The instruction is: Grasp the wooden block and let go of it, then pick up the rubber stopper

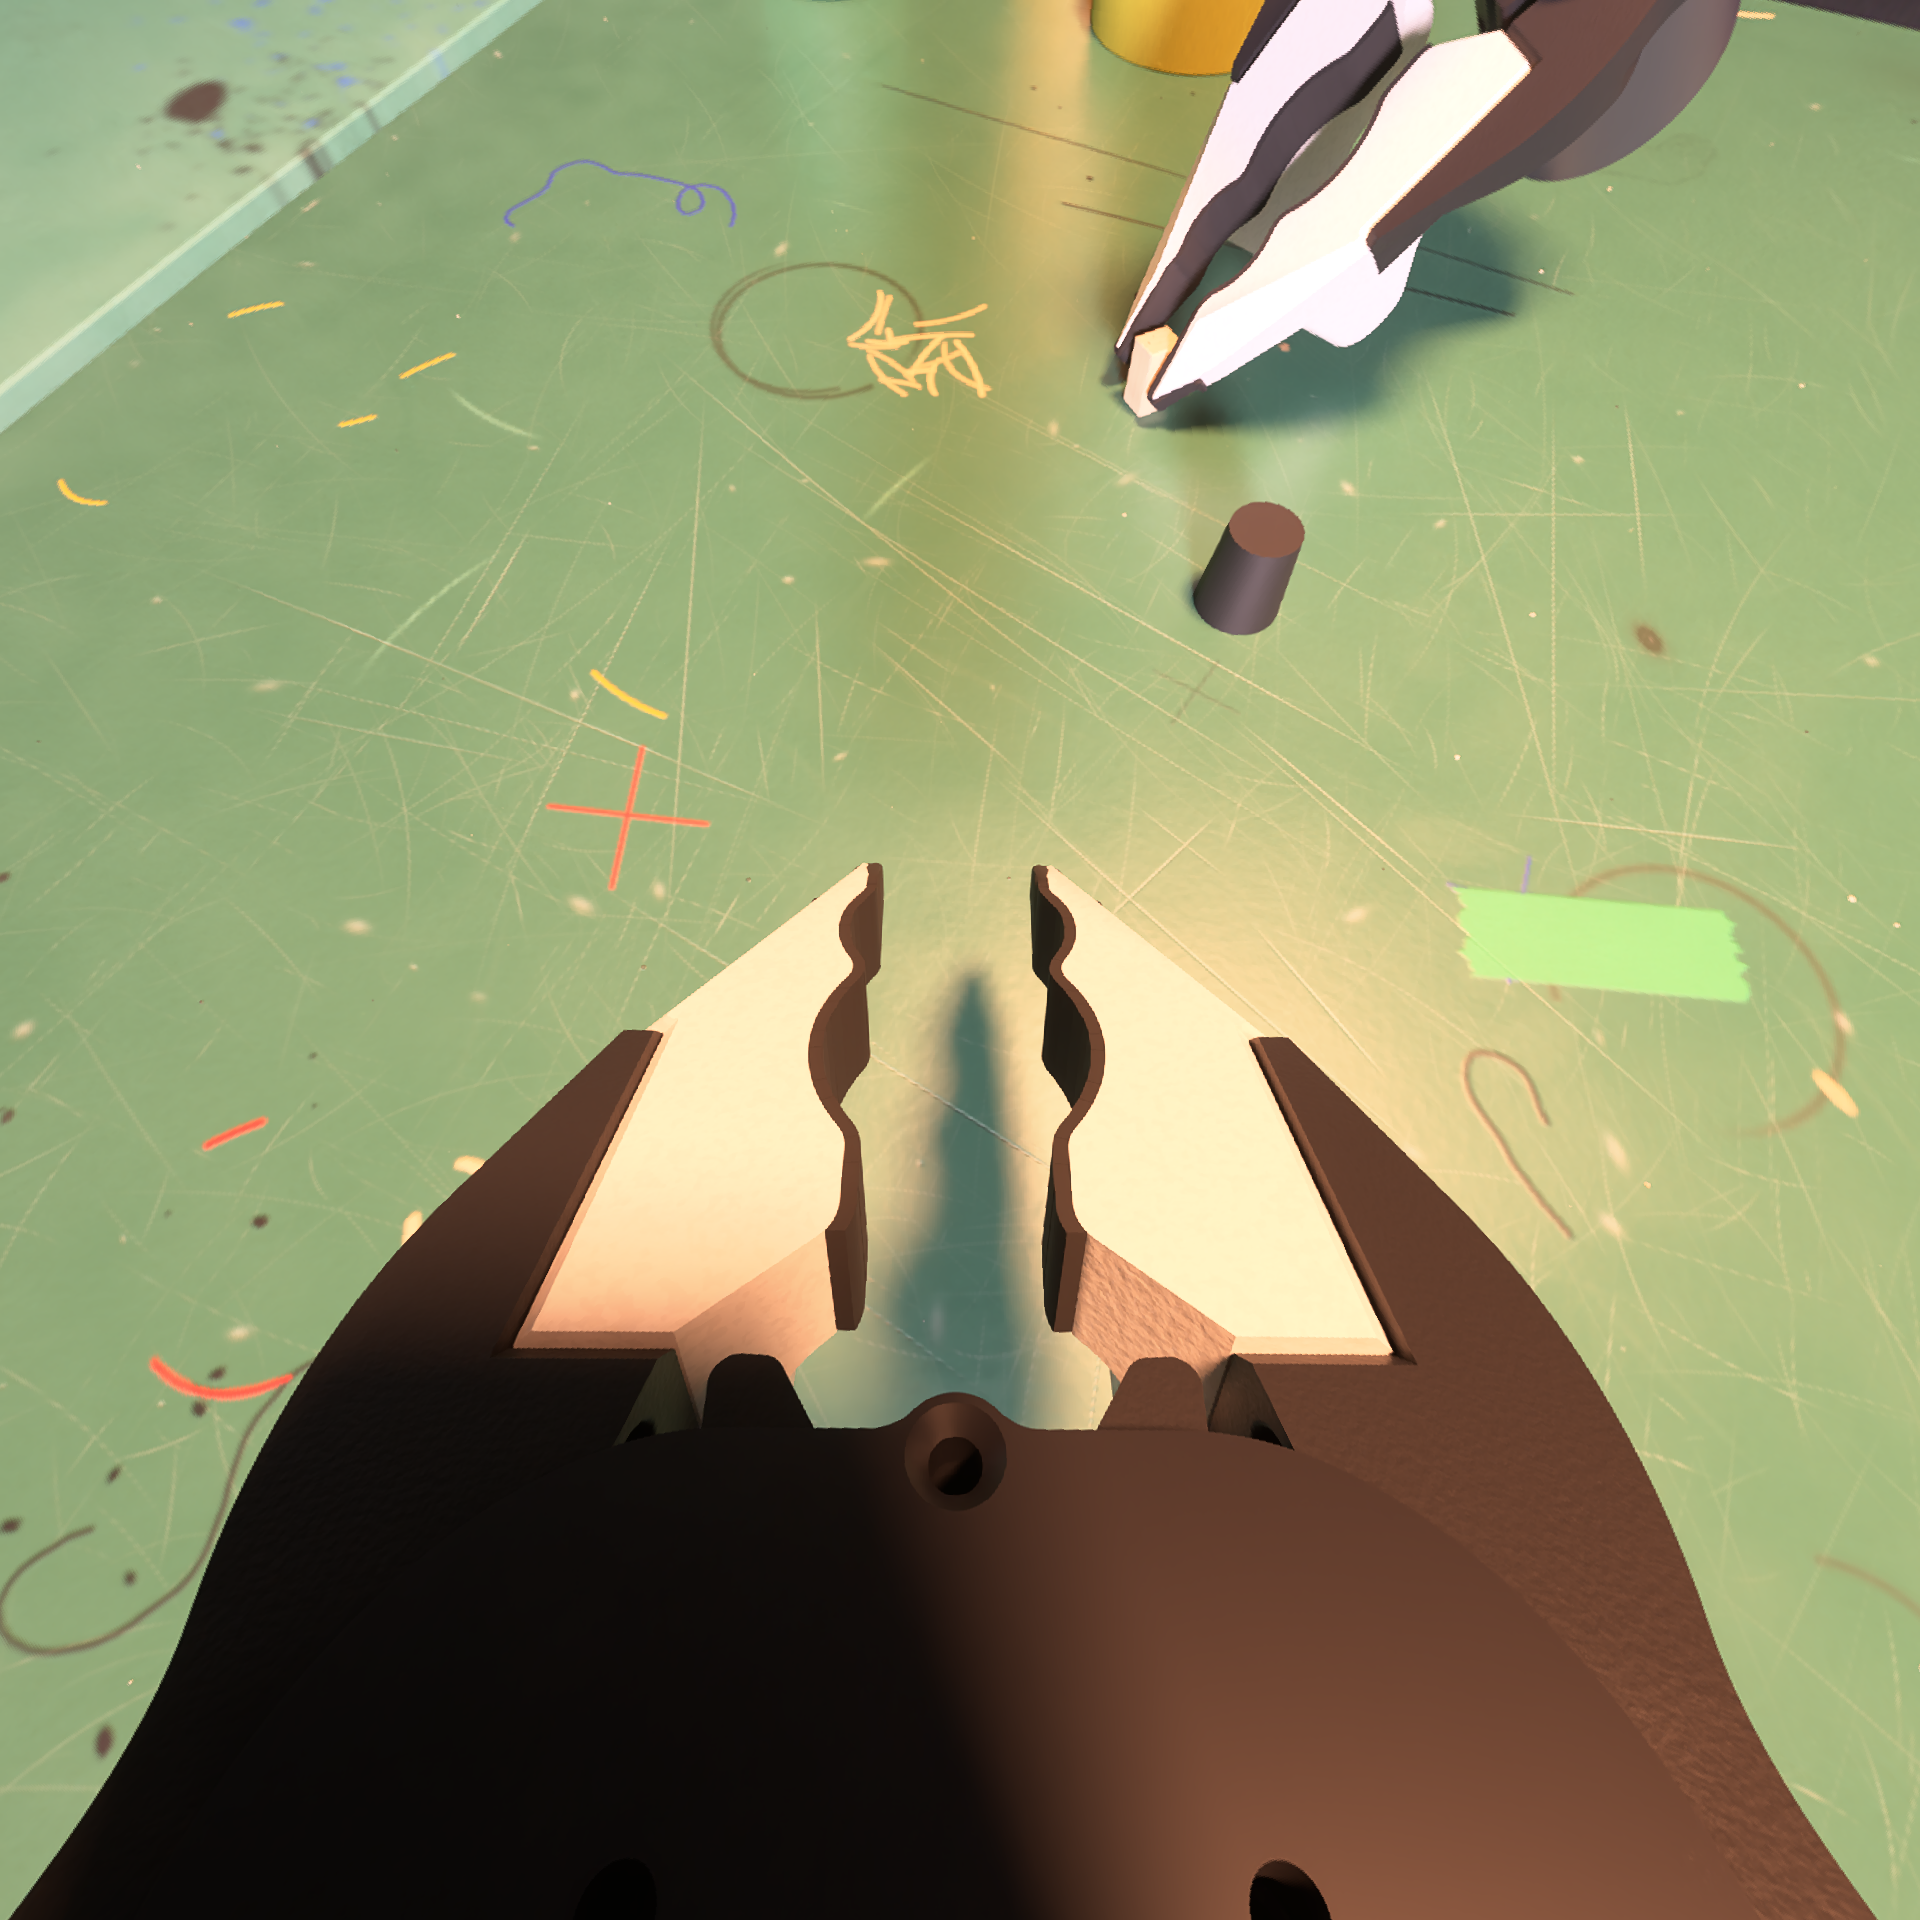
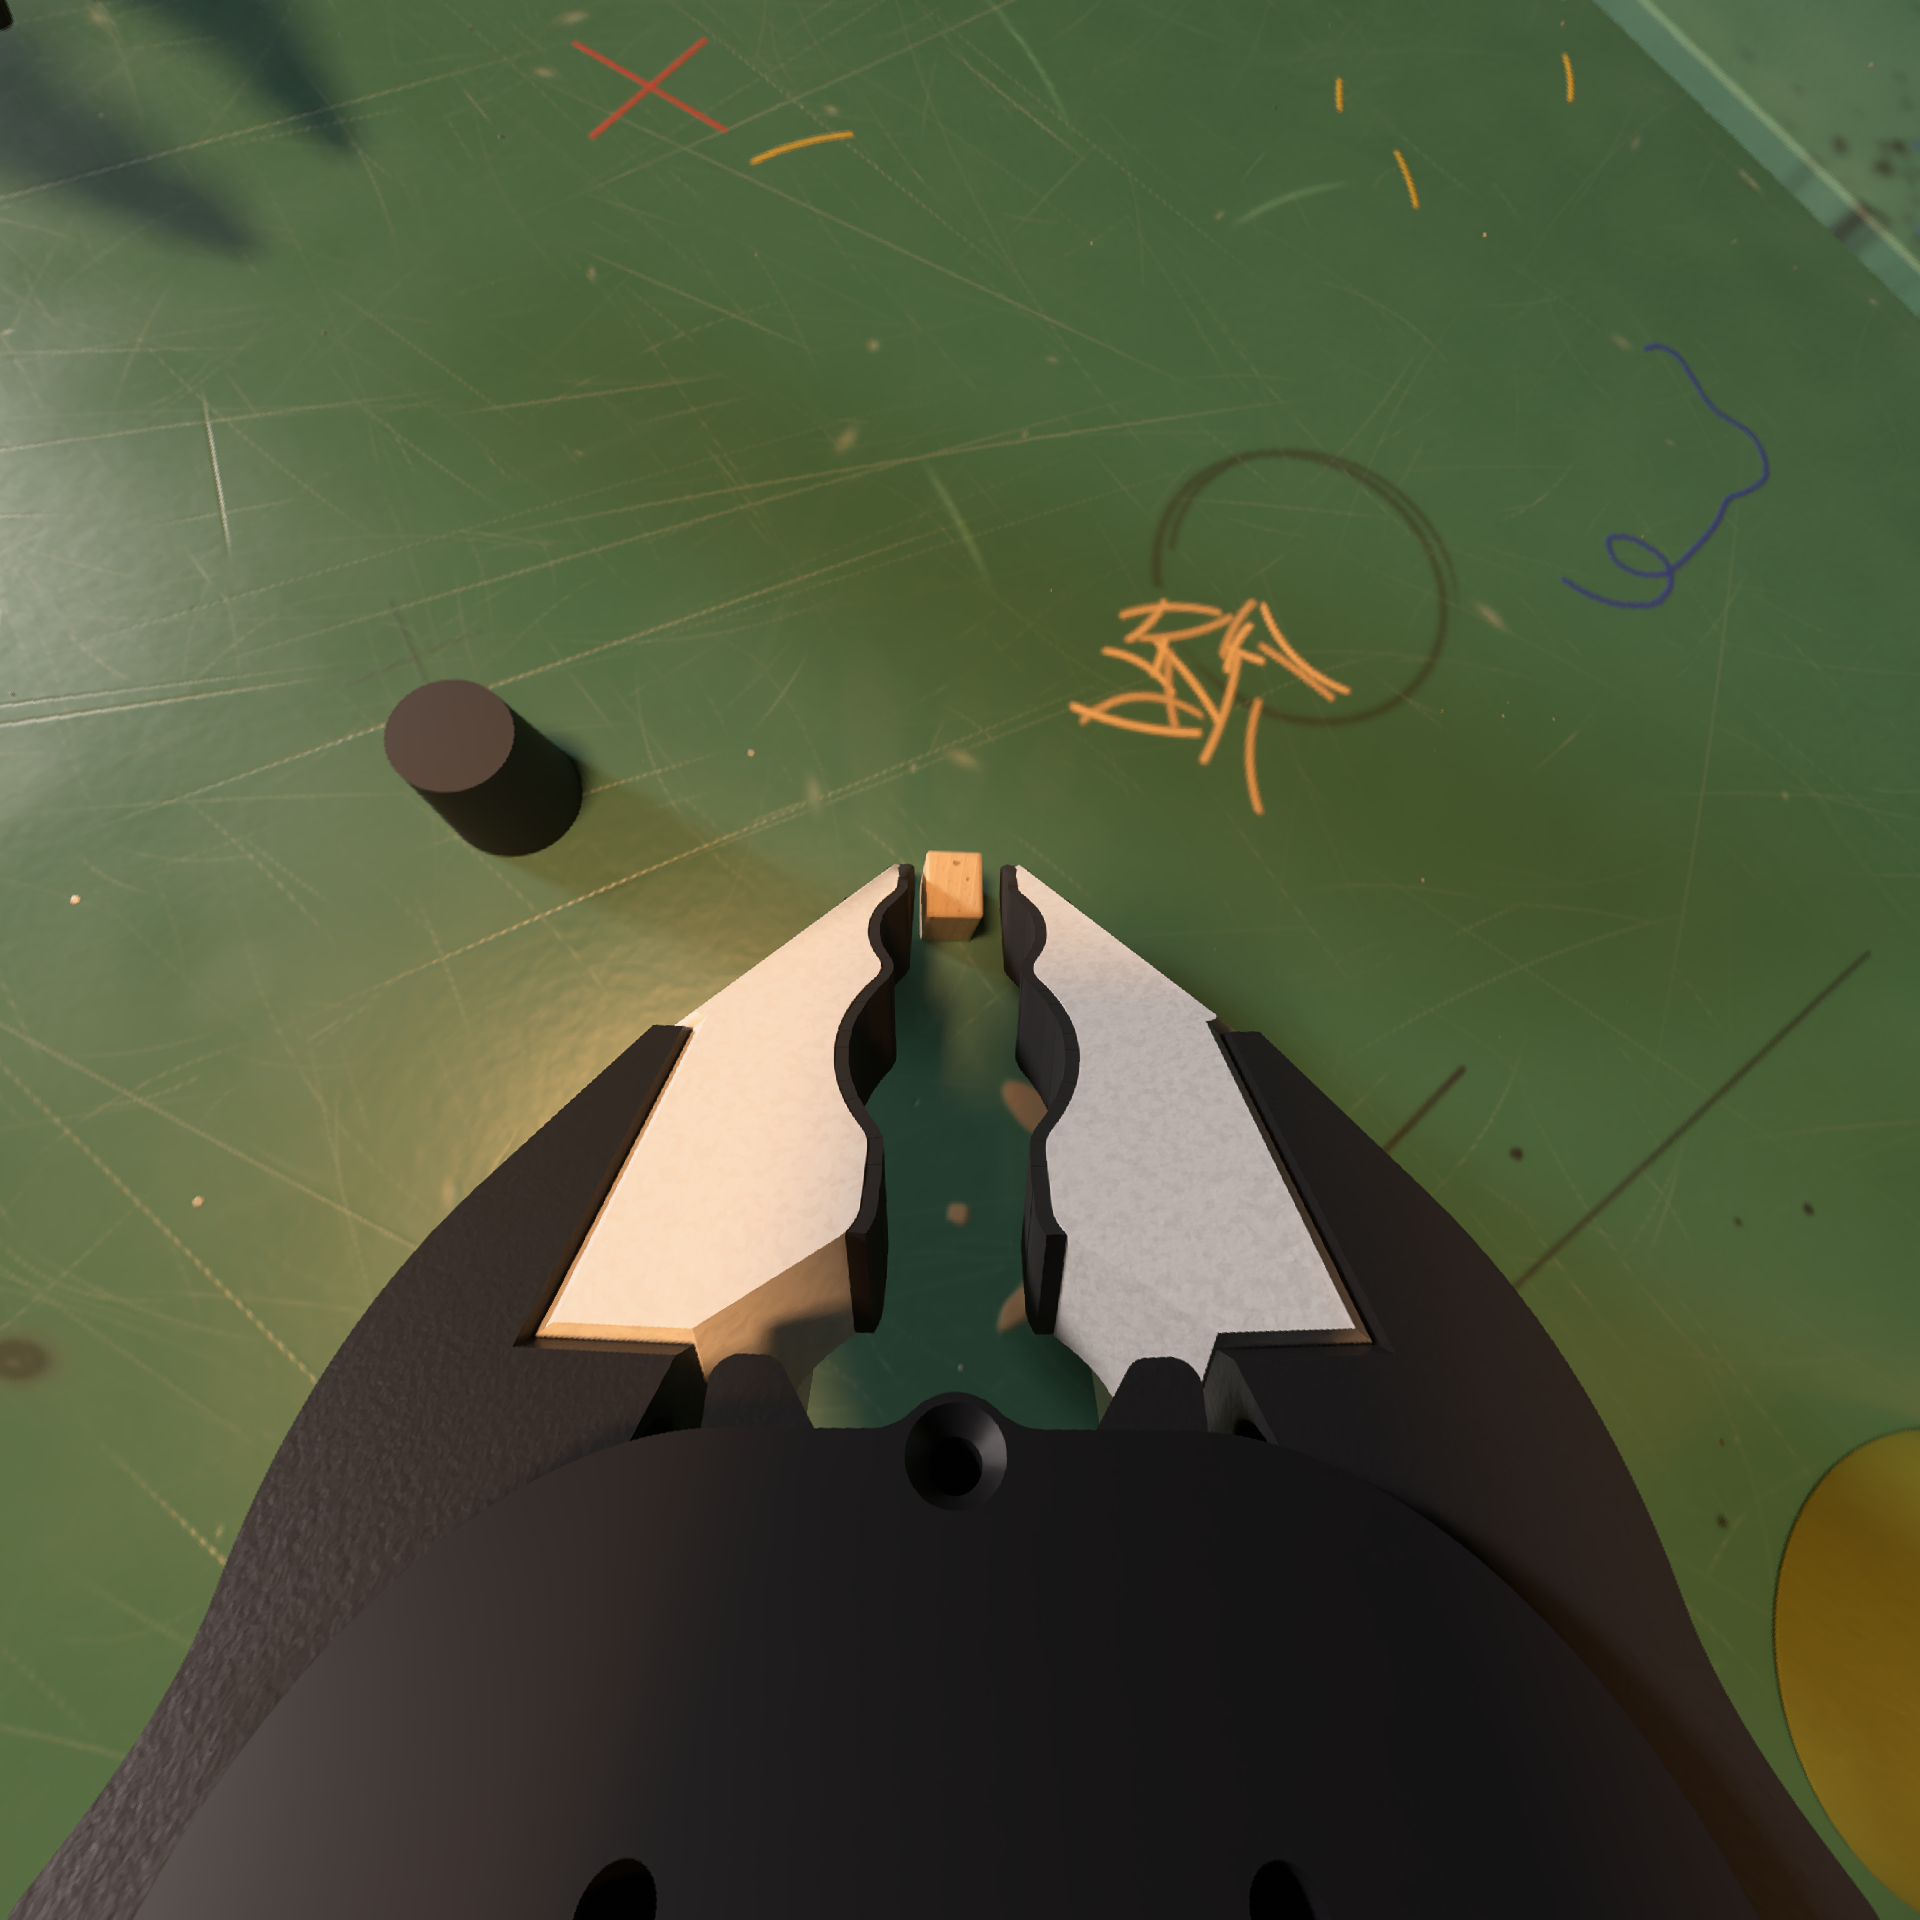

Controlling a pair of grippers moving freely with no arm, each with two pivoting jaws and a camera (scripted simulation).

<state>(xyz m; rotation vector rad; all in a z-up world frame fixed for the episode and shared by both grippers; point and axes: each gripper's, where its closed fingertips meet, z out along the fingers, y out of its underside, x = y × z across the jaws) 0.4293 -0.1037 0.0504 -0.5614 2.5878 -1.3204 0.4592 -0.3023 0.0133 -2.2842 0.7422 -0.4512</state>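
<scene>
The small wooden block [image 2: 952,896] stands on the green mat between the fingertips of my right gripper [image 2: 957,883]. The jaws stand close around it, with a thin gap showing on each side, wider on the right. In the left wrist view the right gripper [image 1: 1148,384] points down at the mat with the block [image 1: 1155,345] between its tips. The dark rubber stopper [image 2: 483,769] stands upright to the left of the right gripper, apart from it. It also shows in the left wrist view [image 1: 1247,571]. My left gripper [image 1: 956,883] is open and empty, well short of the stopper.
A yellow round object [image 1: 1174,36] stands behind the right gripper and shows at the lower right of the right wrist view [image 2: 1860,1662]. A strip of light green tape [image 1: 1605,943] lies on the mat. The mat's pale raised edge [image 1: 260,197] runs along one side.
</scene>
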